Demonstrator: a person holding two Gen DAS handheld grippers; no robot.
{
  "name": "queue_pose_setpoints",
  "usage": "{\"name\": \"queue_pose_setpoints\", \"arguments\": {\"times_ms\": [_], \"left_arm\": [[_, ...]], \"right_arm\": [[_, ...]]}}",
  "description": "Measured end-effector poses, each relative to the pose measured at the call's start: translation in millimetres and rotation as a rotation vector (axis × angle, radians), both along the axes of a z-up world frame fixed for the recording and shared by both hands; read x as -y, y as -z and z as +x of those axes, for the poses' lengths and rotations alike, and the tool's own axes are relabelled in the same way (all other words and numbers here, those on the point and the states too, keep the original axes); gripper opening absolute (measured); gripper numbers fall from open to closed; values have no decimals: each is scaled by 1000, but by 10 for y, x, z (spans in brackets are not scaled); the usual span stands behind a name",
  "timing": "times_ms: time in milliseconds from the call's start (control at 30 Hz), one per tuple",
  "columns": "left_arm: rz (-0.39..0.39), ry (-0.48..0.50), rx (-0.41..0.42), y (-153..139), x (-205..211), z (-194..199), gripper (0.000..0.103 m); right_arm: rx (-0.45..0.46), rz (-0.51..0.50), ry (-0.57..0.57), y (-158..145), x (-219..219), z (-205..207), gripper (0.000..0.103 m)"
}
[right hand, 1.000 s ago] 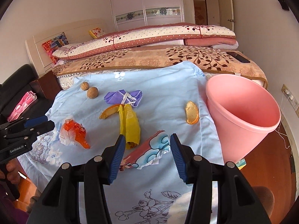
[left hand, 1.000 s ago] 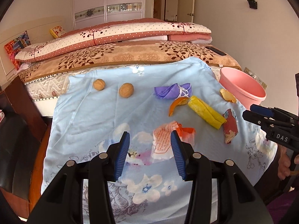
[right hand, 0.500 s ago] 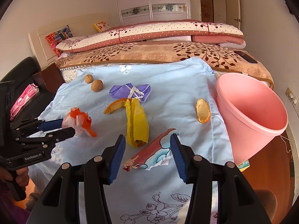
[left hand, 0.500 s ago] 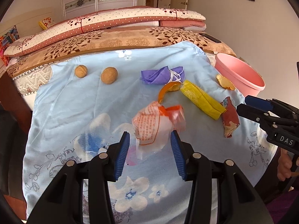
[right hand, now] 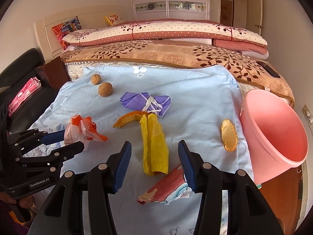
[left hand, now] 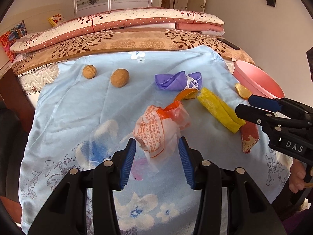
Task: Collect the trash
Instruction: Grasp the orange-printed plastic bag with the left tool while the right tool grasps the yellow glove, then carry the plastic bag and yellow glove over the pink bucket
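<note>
So the left claw sits low in the middle of its frame, spread wide around the crumpled white-and-orange wrapper, blue pads on either side but not pinching it. The right claw is also wide apart, hovering over the yellow bag, with the red-and-blue snack packet just below its right pad. Everything lies on the light blue floral sheet. The pink bin stands at the right edge, an orange peel just beside it.
</note>
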State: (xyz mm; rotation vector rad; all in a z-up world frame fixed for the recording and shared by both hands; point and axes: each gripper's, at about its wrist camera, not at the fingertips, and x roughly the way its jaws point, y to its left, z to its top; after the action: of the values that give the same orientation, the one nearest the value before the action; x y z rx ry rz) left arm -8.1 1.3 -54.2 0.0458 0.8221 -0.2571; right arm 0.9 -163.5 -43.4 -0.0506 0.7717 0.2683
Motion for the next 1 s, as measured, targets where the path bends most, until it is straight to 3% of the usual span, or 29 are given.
{"name": "queue_pose_setpoints", "arguments": {"times_ms": [100, 300, 400, 567, 600, 700, 1000], "left_arm": [[-2, -8, 7, -12, 1, 3, 46], [8, -19, 23, -10, 2, 0, 29], [11, -20, 21, -4, -4, 1, 16], [15, -23, 35, -27, -7, -15, 12], [16, -21, 38, -33, -4, -18, 12], [17, -20, 45, -56, 3, -26, 12], [20, -18, 87, -201, 49, -23, 12]], "right_arm": [[-20, -13, 2, 33, -47, 82, 49], [-72, -27, 23, 141, -121, 242, 49], [-108, -38, 31, 222, -145, 320, 49], [-156, -52, 29, 328, -179, 389, 49], [-163, -52, 29, 344, -186, 395, 45], [-179, -48, 22, 377, -187, 404, 21], [-106, 13, 10, 194, -104, 250, 14]]}}
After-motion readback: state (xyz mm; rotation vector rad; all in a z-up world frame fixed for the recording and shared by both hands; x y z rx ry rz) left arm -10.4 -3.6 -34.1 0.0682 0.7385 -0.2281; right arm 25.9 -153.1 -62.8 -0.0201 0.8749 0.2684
